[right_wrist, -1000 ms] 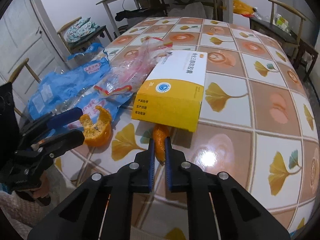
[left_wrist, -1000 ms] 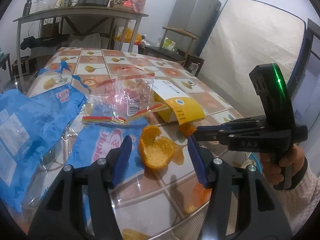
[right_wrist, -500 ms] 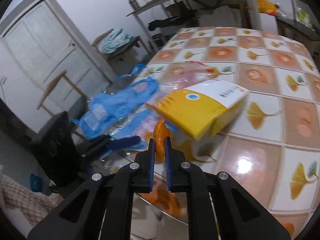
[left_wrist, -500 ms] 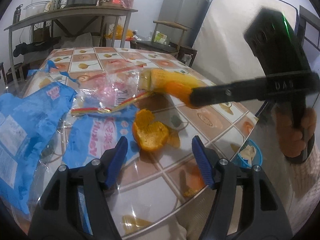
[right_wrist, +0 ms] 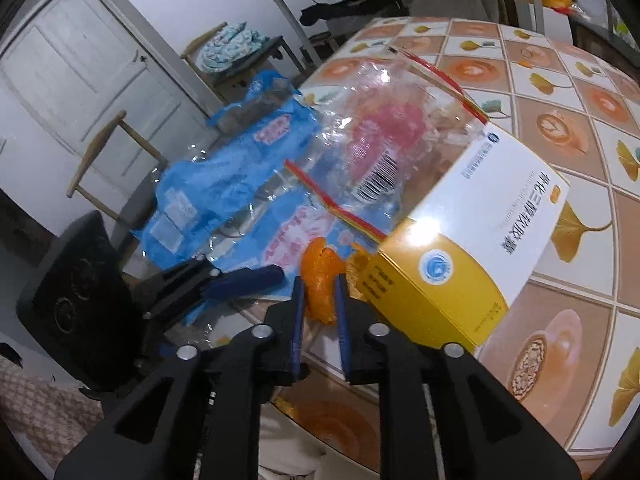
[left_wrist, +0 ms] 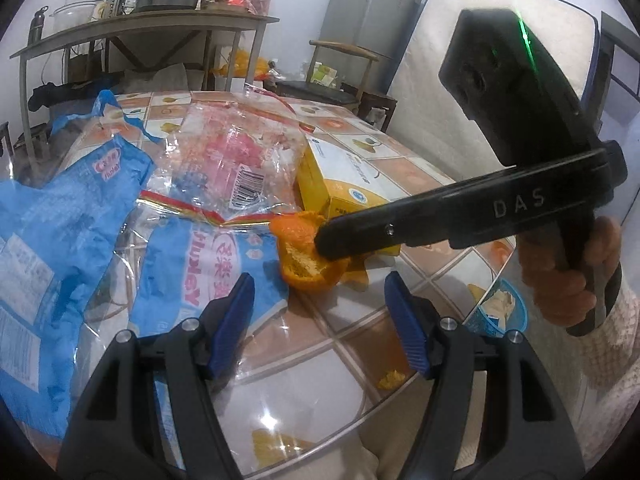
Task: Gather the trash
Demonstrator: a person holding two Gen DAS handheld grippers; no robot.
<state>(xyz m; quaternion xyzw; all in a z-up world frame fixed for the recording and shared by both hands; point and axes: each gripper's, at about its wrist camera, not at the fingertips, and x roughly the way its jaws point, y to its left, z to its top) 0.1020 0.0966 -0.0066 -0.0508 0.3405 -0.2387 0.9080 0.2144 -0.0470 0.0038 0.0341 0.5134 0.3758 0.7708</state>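
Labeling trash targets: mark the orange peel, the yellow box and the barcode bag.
orange peel (left_wrist: 304, 268), left wrist view, pithy inside of the cup-shaped piece
yellow box (right_wrist: 432, 280), right wrist view, yellow end face by the round logo
barcode bag (left_wrist: 248, 184), left wrist view, the barcode label on the clear plastic

You see a tabletop (right_wrist: 568, 92) checked in brown, orange and white tiles with yellow ginkgo leaves. On it lie an orange peel (left_wrist: 306, 252), a yellow-and-white box (right_wrist: 472, 240), blue wrappers (left_wrist: 60, 216) with pink lettering and a clear bag (right_wrist: 384, 136) with red-yellow strips. Both grippers are black with blue pads (left_wrist: 232, 320).
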